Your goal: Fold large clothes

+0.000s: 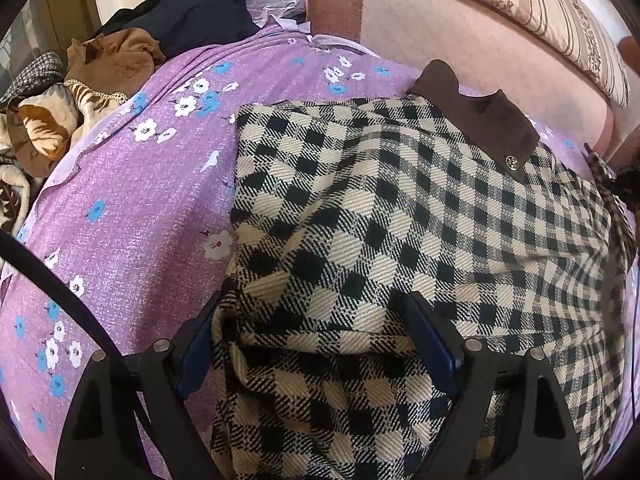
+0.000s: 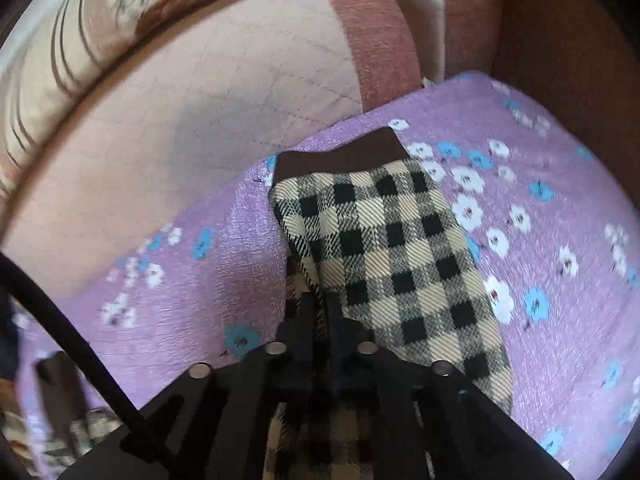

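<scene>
Underneath everything lies a bed covered by a purple sheet (image 1: 132,200) printed with white and blue flowers, which fills the left half of the left wrist view and the right and lower left of the right wrist view. Beyond it, along the top of both views, runs a pink quilted blanket (image 1: 460,36), with a striped, patterned pillow (image 1: 552,4) at the upper right of the left wrist view. Spread on the sheet is the checked coat (image 1: 400,216), black and cream, taking up the centre and right of the left wrist view, its dark brown collar (image 1: 476,116) toward the upper right with a small metal button (image 1: 511,161) just below it. In the right wrist view a sleeve (image 2: 396,248) of the same coat runs from the lower centre up to the middle of the frame, ending in a brown cuff (image 2: 340,156) that rests on the sheet. A heap of other clothes (image 1: 60,112), brown, dark and patterned, sits at the upper left of the left wrist view. The left tool (image 1: 320,332) at the bottom of its frame stands wide apart, with a fold of the coat between its blue-faced fingers (image 1: 434,344); whether they press on the cloth is not clear. The right tool (image 2: 320,312) at the bottom centre of its frame is clamped on the sleeve's edge, the checked cloth pinched between its black fingers.
</scene>
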